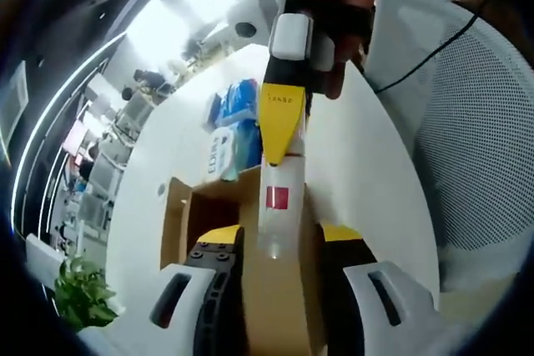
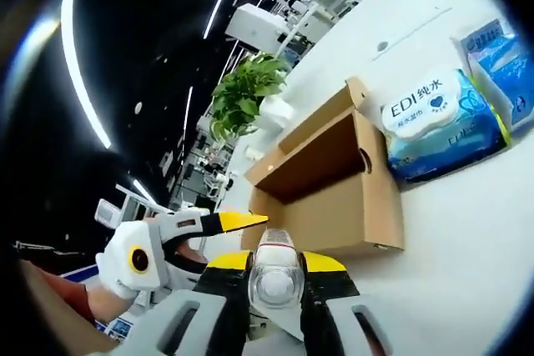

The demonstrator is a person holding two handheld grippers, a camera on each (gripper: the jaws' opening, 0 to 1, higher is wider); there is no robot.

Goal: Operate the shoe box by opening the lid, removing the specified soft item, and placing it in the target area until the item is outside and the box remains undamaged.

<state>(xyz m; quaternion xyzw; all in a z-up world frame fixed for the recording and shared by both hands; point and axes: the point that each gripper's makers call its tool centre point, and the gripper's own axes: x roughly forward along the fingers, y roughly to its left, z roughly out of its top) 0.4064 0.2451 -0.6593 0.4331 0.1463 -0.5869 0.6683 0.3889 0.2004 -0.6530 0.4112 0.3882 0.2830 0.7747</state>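
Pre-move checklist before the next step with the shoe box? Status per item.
1. Lid open: ok. The box has its flap up and its inside showing.
2. Grip on item: ok. The right gripper is shut on the white tube.
3. Tube fully clear of the box: cannot tell. It overlaps the cardboard in the left gripper view.
4. Left gripper free: ok, jaws open. Whether it touches the box: cannot tell.
5. Drop spot: ok. There is bare table beside the box, apart from the wipes packs.
6. Box damage: ok, none visible.
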